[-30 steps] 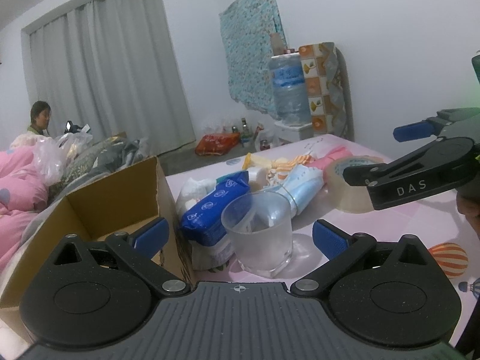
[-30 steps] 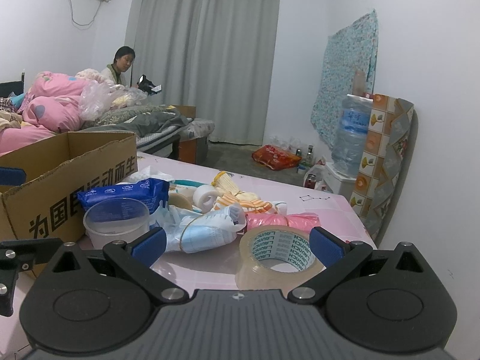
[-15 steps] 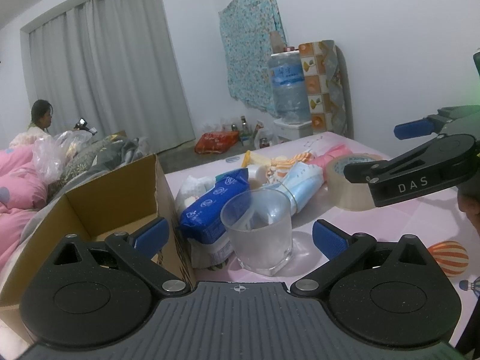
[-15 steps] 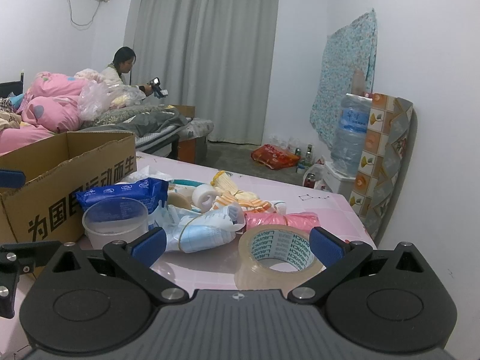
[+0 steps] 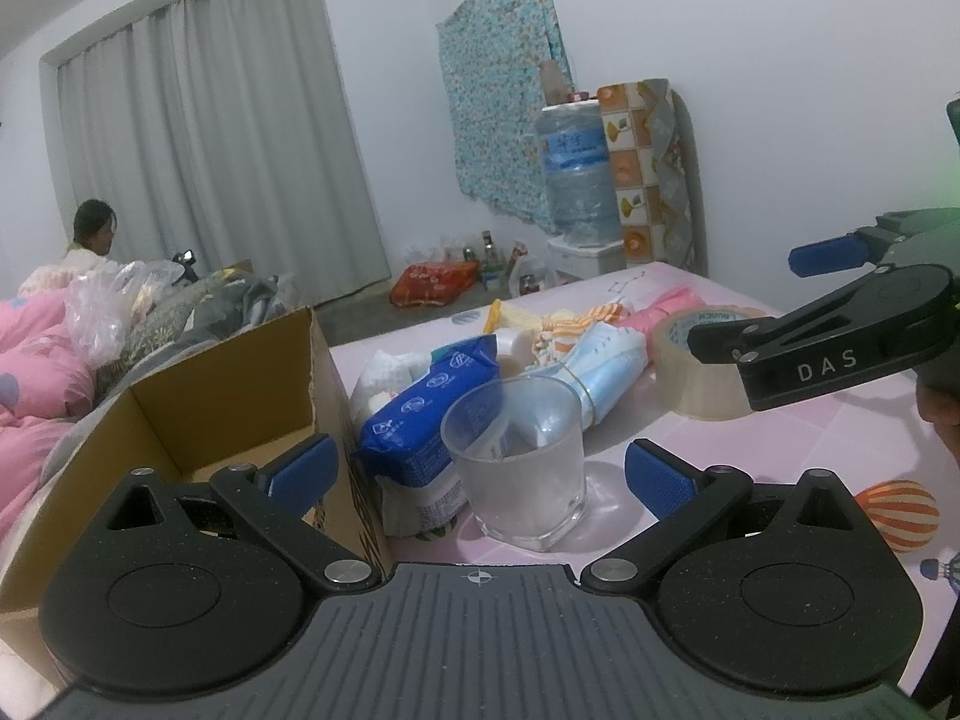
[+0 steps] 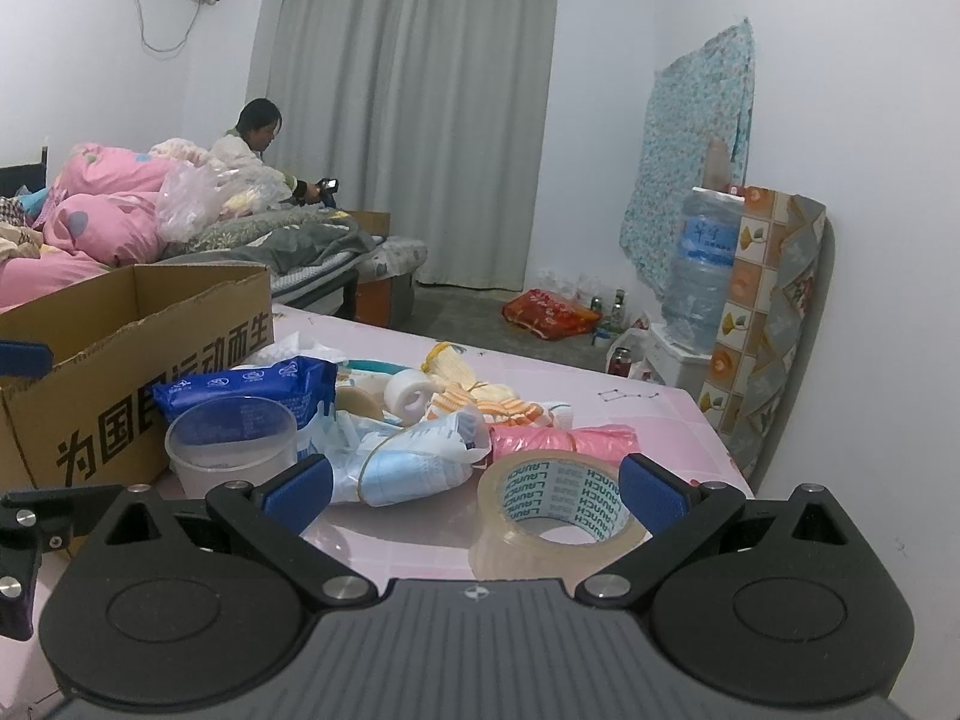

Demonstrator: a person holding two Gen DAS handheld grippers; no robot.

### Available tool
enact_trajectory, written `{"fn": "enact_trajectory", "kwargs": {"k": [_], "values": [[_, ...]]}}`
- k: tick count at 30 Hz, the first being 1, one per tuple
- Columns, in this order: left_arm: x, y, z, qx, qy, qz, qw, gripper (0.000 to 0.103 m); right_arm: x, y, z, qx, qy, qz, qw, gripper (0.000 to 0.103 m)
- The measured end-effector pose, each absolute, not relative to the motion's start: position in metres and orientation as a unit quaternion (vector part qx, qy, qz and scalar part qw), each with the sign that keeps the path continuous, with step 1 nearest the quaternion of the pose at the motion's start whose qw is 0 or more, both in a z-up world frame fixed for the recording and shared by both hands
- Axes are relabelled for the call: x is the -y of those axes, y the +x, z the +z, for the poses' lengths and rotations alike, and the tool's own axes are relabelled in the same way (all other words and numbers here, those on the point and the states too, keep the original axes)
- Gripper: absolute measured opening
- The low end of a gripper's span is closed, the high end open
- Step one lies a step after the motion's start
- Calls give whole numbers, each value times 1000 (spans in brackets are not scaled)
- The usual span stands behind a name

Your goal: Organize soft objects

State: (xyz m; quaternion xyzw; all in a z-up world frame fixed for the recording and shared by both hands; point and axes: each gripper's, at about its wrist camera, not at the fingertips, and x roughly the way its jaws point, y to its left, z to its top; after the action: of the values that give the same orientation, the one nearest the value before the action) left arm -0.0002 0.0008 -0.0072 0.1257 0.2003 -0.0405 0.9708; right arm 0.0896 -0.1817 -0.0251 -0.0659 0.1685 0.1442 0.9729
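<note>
A pile of soft things lies on the pink table [image 5: 780, 450]: a blue wipes pack [image 5: 420, 420] [image 6: 264, 390], a bundle of light-blue face masks [image 5: 600, 360] [image 6: 414, 462], orange-striped socks [image 5: 576, 327] [image 6: 498, 402] and a pink bag roll [image 6: 564, 441]. An open cardboard box [image 5: 228, 396] [image 6: 120, 372] stands at the left. My left gripper [image 5: 477, 471] is open and empty, just in front of a clear plastic cup [image 5: 519, 456]. My right gripper [image 6: 474, 480] is open and empty, just behind a roll of clear tape [image 6: 558, 510].
The cup also shows in the right wrist view [image 6: 231, 444], with a small white tape roll [image 6: 411, 396] behind the masks. A water bottle on a dispenser [image 6: 702, 276] stands against the right wall. A person [image 6: 258, 138] sits on the bed behind the box.
Both grippers have stayed nearly still. The person in the background has shifted and lowered a camera.
</note>
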Motion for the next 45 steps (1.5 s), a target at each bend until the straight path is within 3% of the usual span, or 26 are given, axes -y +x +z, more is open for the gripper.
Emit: {"fn": "enact_trajectory", "kwargs": {"k": [45], "values": [[-1,0,-8,-200,120,-41,972,102,180,89,-26,-168,-70,146,972,49]]}}
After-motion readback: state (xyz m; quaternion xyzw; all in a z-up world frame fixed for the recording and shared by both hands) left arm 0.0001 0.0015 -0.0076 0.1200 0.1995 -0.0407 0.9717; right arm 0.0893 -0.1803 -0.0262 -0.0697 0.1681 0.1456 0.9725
